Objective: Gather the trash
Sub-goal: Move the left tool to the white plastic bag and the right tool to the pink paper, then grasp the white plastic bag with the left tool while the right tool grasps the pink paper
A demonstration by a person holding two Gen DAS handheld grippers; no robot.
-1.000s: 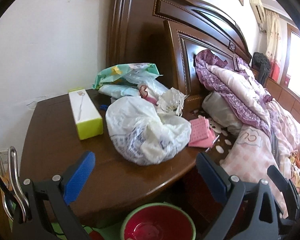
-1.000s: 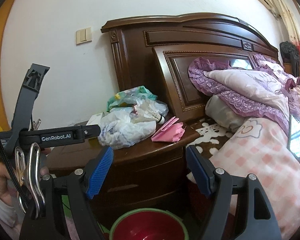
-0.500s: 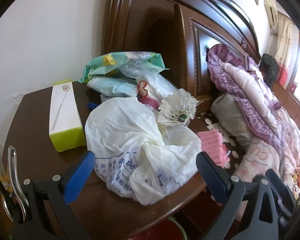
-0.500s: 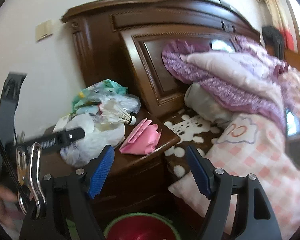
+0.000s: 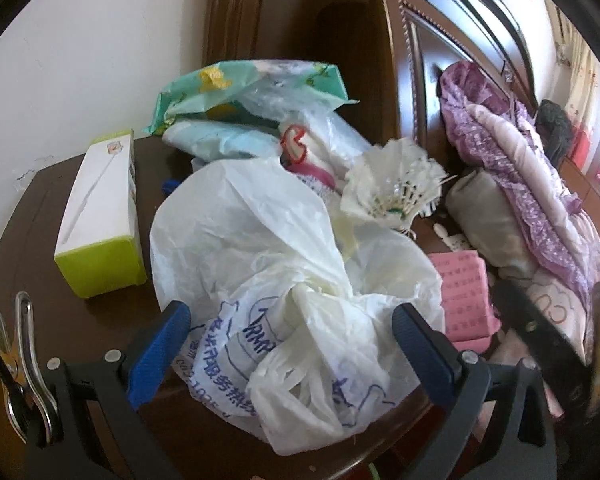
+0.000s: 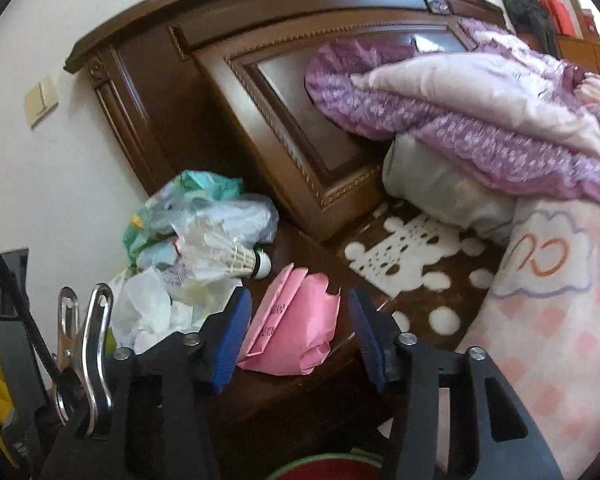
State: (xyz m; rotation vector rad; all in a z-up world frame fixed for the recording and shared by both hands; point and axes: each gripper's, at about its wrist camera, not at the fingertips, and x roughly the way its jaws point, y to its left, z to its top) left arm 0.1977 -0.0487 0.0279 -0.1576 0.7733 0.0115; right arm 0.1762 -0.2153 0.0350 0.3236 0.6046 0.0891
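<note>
I see the dark wooden nightstand (image 5: 40, 216) bearing a green-white box (image 5: 100, 224) left, a white plastic bag (image 5: 284, 280) centre, pink paper (image 5: 464, 292) right.

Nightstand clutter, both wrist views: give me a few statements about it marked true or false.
1. The white plastic bag lies between the open fingers of the left gripper. True.
2. The right gripper is clamped shut on the shuttlecock. False: it holds nothing; its jaws, just closing, flank the pink paper.
3. The white and green box stands upright. False: it lies flat on the nightstand.
4. The shuttlecock rests on the trash pile. True.
</note>
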